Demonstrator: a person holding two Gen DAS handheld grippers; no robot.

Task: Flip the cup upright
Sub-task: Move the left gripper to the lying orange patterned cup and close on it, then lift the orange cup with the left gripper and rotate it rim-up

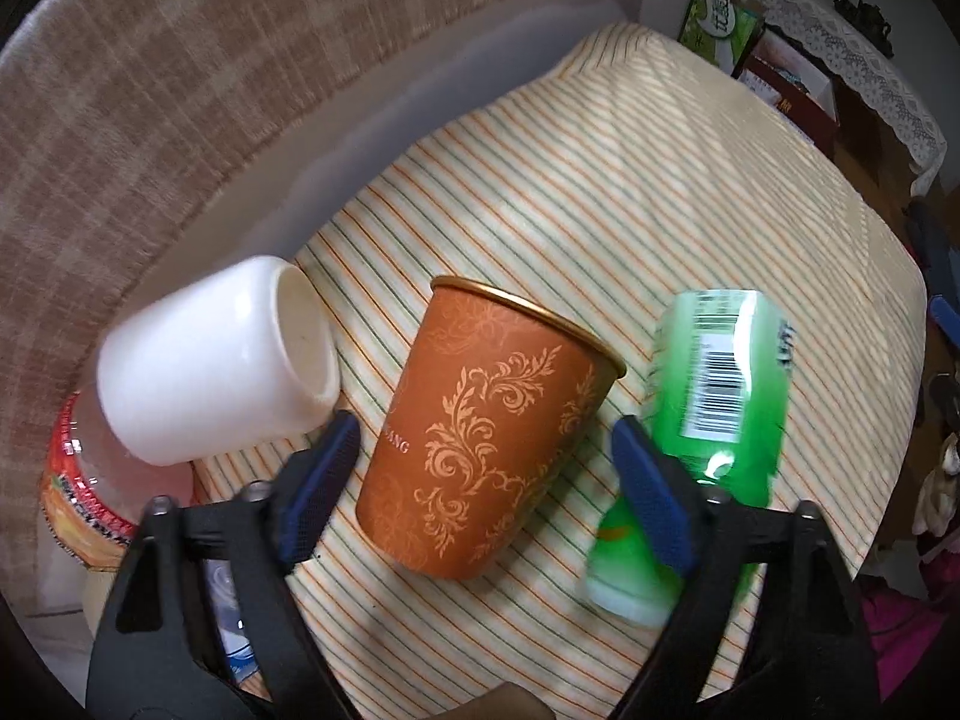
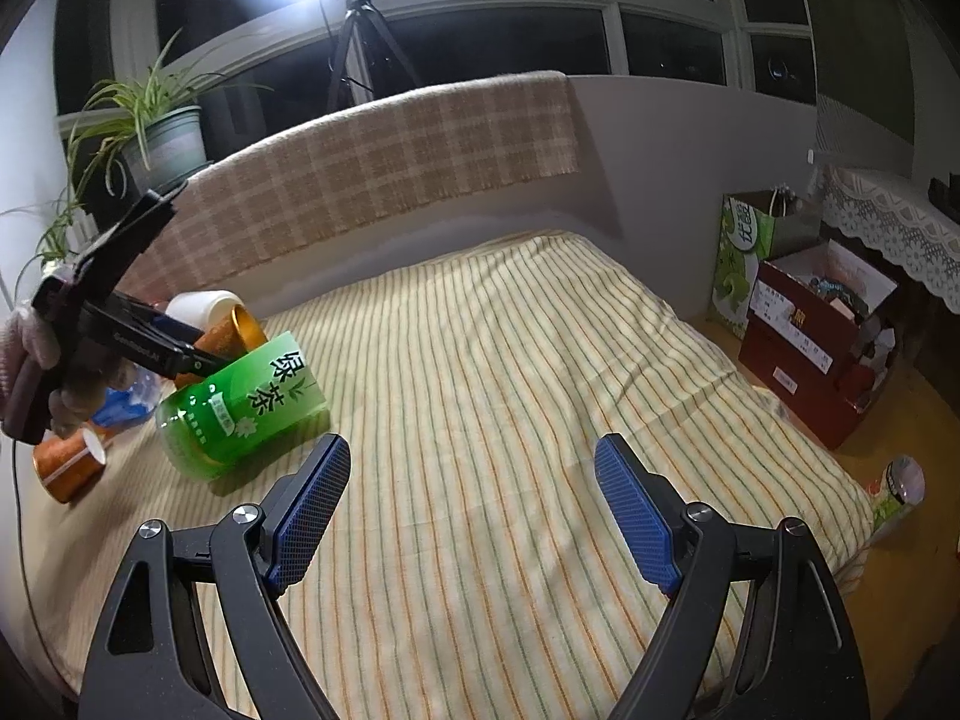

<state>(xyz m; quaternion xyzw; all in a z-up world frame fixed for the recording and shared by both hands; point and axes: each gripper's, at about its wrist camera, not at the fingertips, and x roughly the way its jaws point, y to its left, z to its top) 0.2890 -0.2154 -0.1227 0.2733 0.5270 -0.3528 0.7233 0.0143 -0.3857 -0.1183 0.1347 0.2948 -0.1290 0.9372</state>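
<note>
An orange paper cup [image 1: 480,432] with a gold floral print and gold rim sits between the blue pads of my left gripper [image 1: 480,480] on the striped cloth. It leans with its mouth toward the far right. The jaws stand wide, apart from the cup's sides. In the right wrist view the same cup [image 2: 240,333] shows behind the left gripper [image 2: 198,354] at the left. My right gripper [image 2: 471,510] is open and empty over the bare striped cloth [image 2: 510,372].
A white cup [image 1: 216,360] lies to the left of the orange cup. A green tea bottle [image 1: 708,420] lies to the right, also in the right wrist view [image 2: 240,408]. Another orange cup [image 2: 69,459] lies at far left. Boxes [image 2: 810,330] stand beyond the right edge.
</note>
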